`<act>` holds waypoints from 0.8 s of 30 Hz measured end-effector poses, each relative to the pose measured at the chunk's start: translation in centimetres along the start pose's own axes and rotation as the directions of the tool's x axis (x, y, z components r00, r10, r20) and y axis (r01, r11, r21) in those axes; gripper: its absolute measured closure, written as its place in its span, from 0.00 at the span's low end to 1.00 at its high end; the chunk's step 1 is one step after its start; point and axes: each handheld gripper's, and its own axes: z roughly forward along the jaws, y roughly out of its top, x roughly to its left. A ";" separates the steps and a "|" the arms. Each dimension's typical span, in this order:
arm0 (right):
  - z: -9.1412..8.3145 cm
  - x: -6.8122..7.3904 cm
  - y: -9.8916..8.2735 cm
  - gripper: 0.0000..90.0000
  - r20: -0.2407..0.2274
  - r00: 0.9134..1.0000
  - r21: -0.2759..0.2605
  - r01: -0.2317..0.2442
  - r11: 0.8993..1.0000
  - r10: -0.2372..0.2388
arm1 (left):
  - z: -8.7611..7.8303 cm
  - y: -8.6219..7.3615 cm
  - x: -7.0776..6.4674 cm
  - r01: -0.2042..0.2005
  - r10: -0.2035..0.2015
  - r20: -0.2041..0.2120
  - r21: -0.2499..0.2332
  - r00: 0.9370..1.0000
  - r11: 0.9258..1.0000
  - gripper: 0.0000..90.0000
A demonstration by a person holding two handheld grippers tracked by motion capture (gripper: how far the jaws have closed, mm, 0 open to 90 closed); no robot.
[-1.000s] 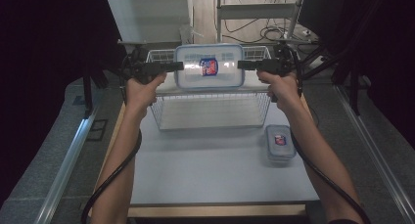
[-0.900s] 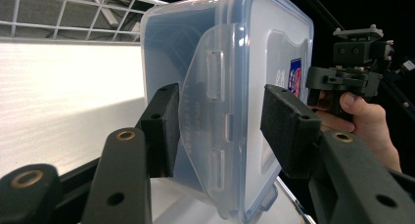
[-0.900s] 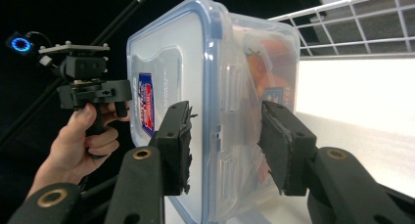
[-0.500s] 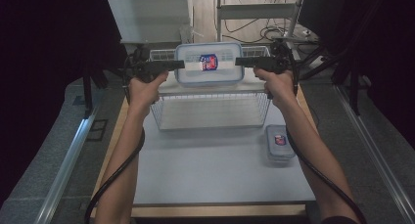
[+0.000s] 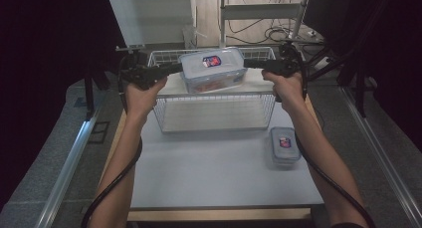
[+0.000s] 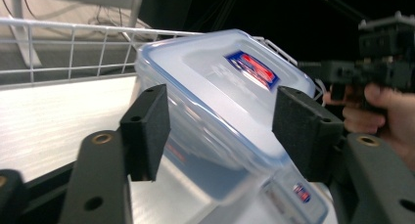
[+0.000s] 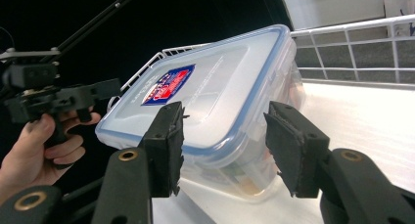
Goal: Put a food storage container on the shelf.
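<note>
Unreadably small, a red-and-blue label (image 5: 212, 60) marks the clear container's (image 5: 214, 81) lid.

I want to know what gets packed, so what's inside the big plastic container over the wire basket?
Through the large container's cloudy wall, something orange-brown shows near the bottom. Its lid and frosted sides hide what it is. The wire basket lies beneath.

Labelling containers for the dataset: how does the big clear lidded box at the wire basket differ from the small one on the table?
The large clear plastic box with blue-rimmed lid is tilted over the white wire basket; the small clear plastic box lies flat on the table, right of the basket. The large one sits between both hand-held grippers; the small one is untouched. Both carry red-and-blue lid labels.
</note>
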 end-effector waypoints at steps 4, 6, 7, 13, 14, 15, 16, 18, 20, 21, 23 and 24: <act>-0.8 0.3 -0.5 0.60 0.012 0.998 -0.016 0.054 0.998 -0.054 | -1.0 -1.4 -1.4 -0.102 0.102 -0.041 0.017 0.994 0.995 0.55; -1.2 0.6 -0.9 0.66 0.037 0.996 -0.020 0.081 0.997 -0.080 | -1.3 -2.1 -2.0 -0.140 0.141 -0.056 0.022 0.988 0.990 0.64; -1.3 0.7 -1.1 0.70 0.053 0.994 -0.028 0.099 0.995 -0.097 | -1.4 -2.5 -2.2 -0.152 0.153 -0.055 0.023 0.987 0.988 0.69; -1.2 1.1 -2.4 0.96 0.173 0.968 0.024 0.180 0.983 -0.181 | -0.7 -4.7 -3.4 -0.202 0.204 -0.034 0.068 0.978 0.977 1.00; -0.9 1.2 -2.5 0.97 0.190 0.961 0.033 0.196 0.980 -0.199 | -0.3 -4.9 -3.5 -0.203 0.205 -0.025 0.077 0.978 0.976 1.00; -0.7 1.3 -2.6 0.98 0.202 0.957 0.046 0.202 0.978 -0.207 | 0.0 -5.1 -3.6 -0.208 0.211 -0.025 0.087 0.977 0.974 1.00; -0.4 1.4 -2.8 0.98 0.218 0.951 0.058 0.211 0.976 -0.219 | 0.4 -5.1 -3.7 -0.214 0.218 -0.028 0.091 0.976 0.972 1.00; 0.2 1.5 -3.0 0.98 0.249 0.938 0.079 0.230 0.970 -0.243 | 0.9 -5.2 -3.7 -0.214 0.218 -0.035 0.098 0.975 0.972 1.00; 0.6 1.5 -3.1 0.98 0.269 0.926 0.098 0.249 0.964 -0.266 | 1.2 -5.2 -3.6 -0.203 0.207 -0.038 0.096 0.978 0.975 1.00; 0.7 1.5 -3.2 0.98 0.273 0.924 0.099 0.251 0.963 -0.269 | 1.3 -5.1 -3.5 -0.199 0.204 -0.040 0.096 0.978 0.975 1.00; 0.9 1.3 -3.2 0.97 0.270 0.926 0.097 0.245 0.965 -0.262 | 1.4 -5.1 -3.3 -0.189 0.194 -0.043 0.096 0.980 0.977 1.00; 0.9 1.3 -3.2 0.97 0.268 0.928 0.096 0.243 0.965 -0.260 | 1.5 -5.0 -3.2 -0.184 0.189 -0.048 0.095 0.981 0.978 1.00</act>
